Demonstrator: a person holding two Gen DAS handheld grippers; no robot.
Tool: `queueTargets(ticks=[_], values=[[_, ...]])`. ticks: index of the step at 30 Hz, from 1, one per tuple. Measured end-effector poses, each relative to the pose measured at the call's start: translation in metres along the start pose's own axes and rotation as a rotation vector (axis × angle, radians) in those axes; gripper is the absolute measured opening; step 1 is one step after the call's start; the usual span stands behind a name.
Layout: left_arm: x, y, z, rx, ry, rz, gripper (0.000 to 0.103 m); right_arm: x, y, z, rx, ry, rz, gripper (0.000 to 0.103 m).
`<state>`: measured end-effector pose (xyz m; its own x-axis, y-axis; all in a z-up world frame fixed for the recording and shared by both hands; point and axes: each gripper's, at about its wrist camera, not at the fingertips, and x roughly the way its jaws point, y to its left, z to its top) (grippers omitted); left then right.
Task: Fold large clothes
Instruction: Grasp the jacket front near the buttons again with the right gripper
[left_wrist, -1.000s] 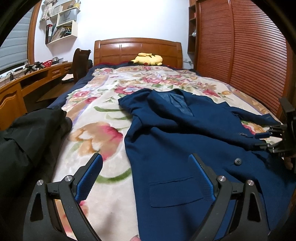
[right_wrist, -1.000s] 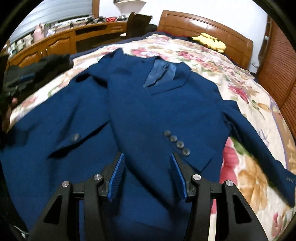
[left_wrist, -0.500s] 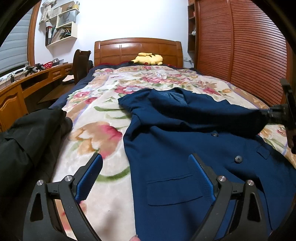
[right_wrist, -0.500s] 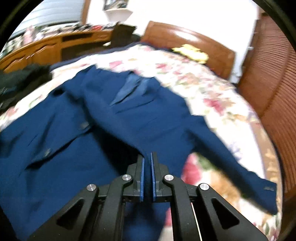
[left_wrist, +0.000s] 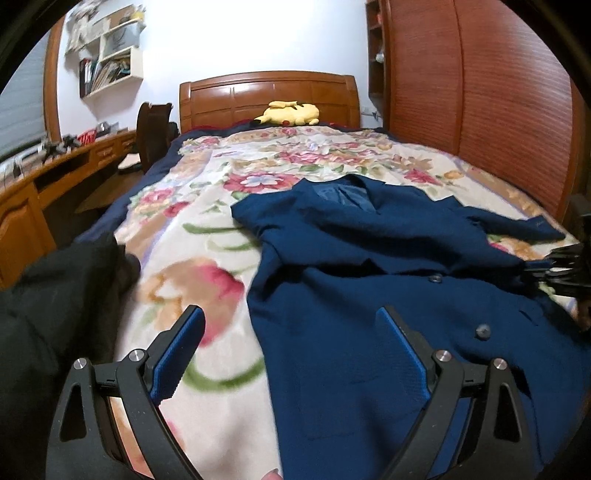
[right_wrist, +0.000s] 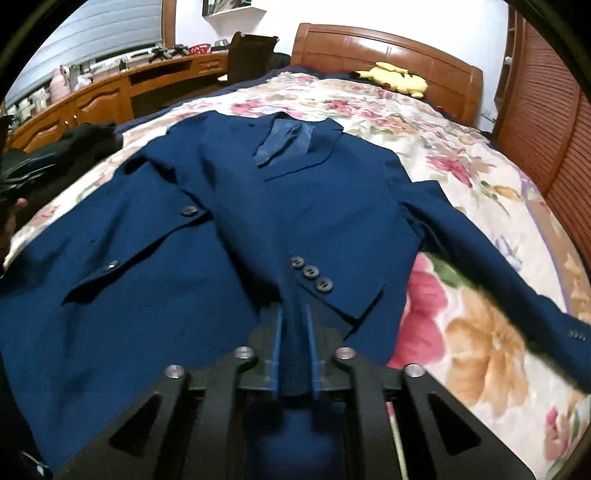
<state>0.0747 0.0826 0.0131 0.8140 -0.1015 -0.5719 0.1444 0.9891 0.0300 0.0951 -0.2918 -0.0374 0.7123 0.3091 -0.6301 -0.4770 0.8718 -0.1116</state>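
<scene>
A navy suit jacket (left_wrist: 369, 295) (right_wrist: 184, 258) lies front-up on the floral blanket (left_wrist: 207, 236). One sleeve (right_wrist: 266, 236) is folded across its chest, and the buttoned cuff (right_wrist: 310, 273) ends at my right gripper (right_wrist: 294, 321). That gripper's jaws are opening: the blue pads stand a narrow gap apart with the cuff cloth still between them, no longer pinched. The other sleeve (right_wrist: 498, 266) trails off to the right. My left gripper (left_wrist: 291, 354) hangs wide open over the jacket's lower edge, holding nothing. The right gripper (left_wrist: 561, 266) shows at the left wrist view's right edge.
A black garment (left_wrist: 55, 295) is heaped at the bed's left edge. A yellow plush toy (left_wrist: 291, 112) rests by the wooden headboard (left_wrist: 269, 96). A wooden desk (left_wrist: 44, 184) and chair (left_wrist: 151, 133) stand to the left, and a slatted wardrobe (left_wrist: 498, 110) to the right.
The right gripper closed on the sleeve cuff, drew it up and across the jacket, then lowered it and parted its jaws. The left gripper stayed put and open.
</scene>
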Motion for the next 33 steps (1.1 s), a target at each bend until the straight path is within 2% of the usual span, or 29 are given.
queueTargets(ticks=[2,3,9,12,14,19,23,25,29,30,31,33], values=[[0.007,0.001,0.011,0.024,-0.002,0.014,0.094,-0.009,-0.001,-0.005,0.016,-0.022,0.009,0.048],[0.013,0.001,0.016,0.033,0.000,0.019,0.094,-0.012,-0.003,-0.007,0.021,-0.037,0.007,0.049],[0.058,0.008,0.039,0.019,0.057,-0.037,0.094,-0.035,-0.019,-0.009,0.045,-0.136,-0.018,0.049],[0.085,0.007,0.045,0.014,0.096,-0.066,0.094,-0.028,-0.034,-0.008,0.073,-0.157,-0.052,0.049],[0.106,0.005,0.051,0.012,0.130,-0.093,0.085,-0.011,-0.044,-0.006,0.091,-0.135,-0.071,0.049],[0.138,0.004,0.061,0.015,0.165,-0.086,0.070,0.037,-0.051,-0.001,0.083,-0.049,-0.053,0.049],[0.158,0.006,0.061,0.023,0.209,-0.053,0.067,0.062,-0.045,-0.006,0.076,0.007,0.021,0.049],[0.169,0.009,0.058,0.012,0.235,-0.040,0.067,0.069,-0.042,-0.011,0.064,0.037,0.029,0.049],[0.181,0.016,0.051,-0.021,0.267,-0.055,0.065,0.067,-0.039,-0.013,0.069,0.029,0.032,0.049],[0.182,0.017,0.050,-0.030,0.270,-0.074,0.061,0.066,-0.038,-0.014,0.065,0.027,0.031,0.049],[0.183,0.017,0.049,-0.035,0.276,-0.092,0.051,0.065,-0.036,-0.016,0.059,0.024,0.035,0.049],[0.182,0.015,0.049,-0.032,0.282,-0.101,0.042,0.069,-0.038,-0.011,0.045,0.025,0.072,0.040]])
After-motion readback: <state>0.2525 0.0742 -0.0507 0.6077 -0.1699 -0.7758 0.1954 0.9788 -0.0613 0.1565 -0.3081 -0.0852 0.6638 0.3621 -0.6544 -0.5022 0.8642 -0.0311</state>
